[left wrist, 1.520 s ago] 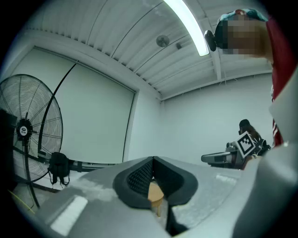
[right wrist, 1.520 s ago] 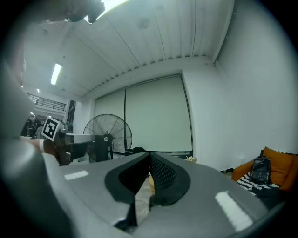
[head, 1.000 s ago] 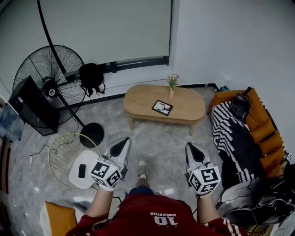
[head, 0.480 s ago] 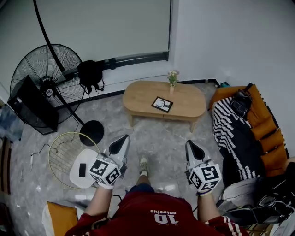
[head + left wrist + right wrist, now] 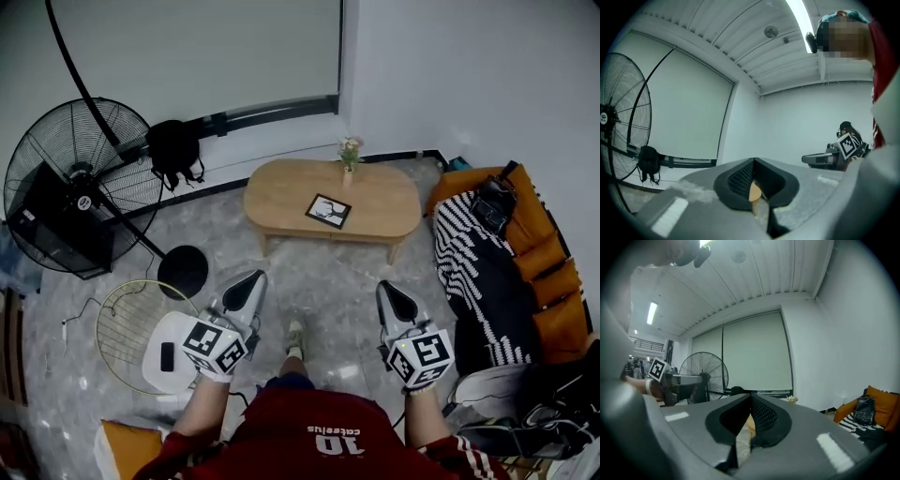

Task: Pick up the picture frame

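Note:
The picture frame (image 5: 329, 211), dark-edged with a pale picture, lies flat on the oval wooden coffee table (image 5: 281, 192) across the floor from me. My left gripper (image 5: 249, 279) and right gripper (image 5: 386, 288) are held side by side at waist height, pointing level toward the table and well short of it. Both are shut with nothing between the jaws. In the left gripper view the left gripper (image 5: 753, 161) has its tips together, with only a sliver of the wooden table seen past them. The right gripper (image 5: 750, 395) looks the same in its own view.
A small flower vase (image 5: 350, 155) stands on the table behind the frame. A large black fan (image 5: 75, 178) with its round base (image 5: 183, 272), a black bag (image 5: 173, 150), a wire basket (image 5: 127, 319) and a white stool (image 5: 169, 345) are at the left. An orange sofa (image 5: 548, 281) with a striped blanket (image 5: 473, 272) is at the right.
Both grippers and the head camera have come forward toward the table. The fan has slid toward the picture's left edge. The jaws stay shut.

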{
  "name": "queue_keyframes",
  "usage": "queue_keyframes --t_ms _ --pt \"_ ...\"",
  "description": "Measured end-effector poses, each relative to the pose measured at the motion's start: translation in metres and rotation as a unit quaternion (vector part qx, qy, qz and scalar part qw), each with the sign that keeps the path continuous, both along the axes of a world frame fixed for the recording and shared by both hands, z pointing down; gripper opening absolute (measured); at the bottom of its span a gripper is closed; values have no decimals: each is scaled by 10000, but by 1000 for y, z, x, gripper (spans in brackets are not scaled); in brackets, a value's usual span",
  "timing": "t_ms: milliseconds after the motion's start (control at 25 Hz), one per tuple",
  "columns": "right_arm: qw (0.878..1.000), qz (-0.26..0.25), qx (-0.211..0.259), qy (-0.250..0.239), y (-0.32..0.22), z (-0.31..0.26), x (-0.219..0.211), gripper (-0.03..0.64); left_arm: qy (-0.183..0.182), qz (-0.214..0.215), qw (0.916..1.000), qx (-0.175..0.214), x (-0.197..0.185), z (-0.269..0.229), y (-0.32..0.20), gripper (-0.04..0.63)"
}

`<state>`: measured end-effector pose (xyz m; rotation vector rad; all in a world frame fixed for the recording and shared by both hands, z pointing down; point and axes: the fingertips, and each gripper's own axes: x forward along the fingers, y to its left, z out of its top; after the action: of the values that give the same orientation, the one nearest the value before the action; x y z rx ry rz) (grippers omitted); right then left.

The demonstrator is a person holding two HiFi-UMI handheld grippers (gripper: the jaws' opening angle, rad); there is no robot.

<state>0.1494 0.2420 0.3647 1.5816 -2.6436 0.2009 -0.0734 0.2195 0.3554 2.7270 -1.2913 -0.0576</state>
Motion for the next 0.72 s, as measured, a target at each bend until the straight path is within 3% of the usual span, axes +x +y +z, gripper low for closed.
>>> queue_keyframes --t_ms 160,320,720 --pt "9999 -46 -116 46 -38 7 -4 0 23 6 10000 -38 0 6 -41 1" --pt "9996 -120 -227 136 -84 13 -15 0 -207 109 9997 9 3 12 -92 1" --pt "9990 -218 -227 331 -180 -1 -45 0 -183 415 9990 -6 -6 3 -188 2"
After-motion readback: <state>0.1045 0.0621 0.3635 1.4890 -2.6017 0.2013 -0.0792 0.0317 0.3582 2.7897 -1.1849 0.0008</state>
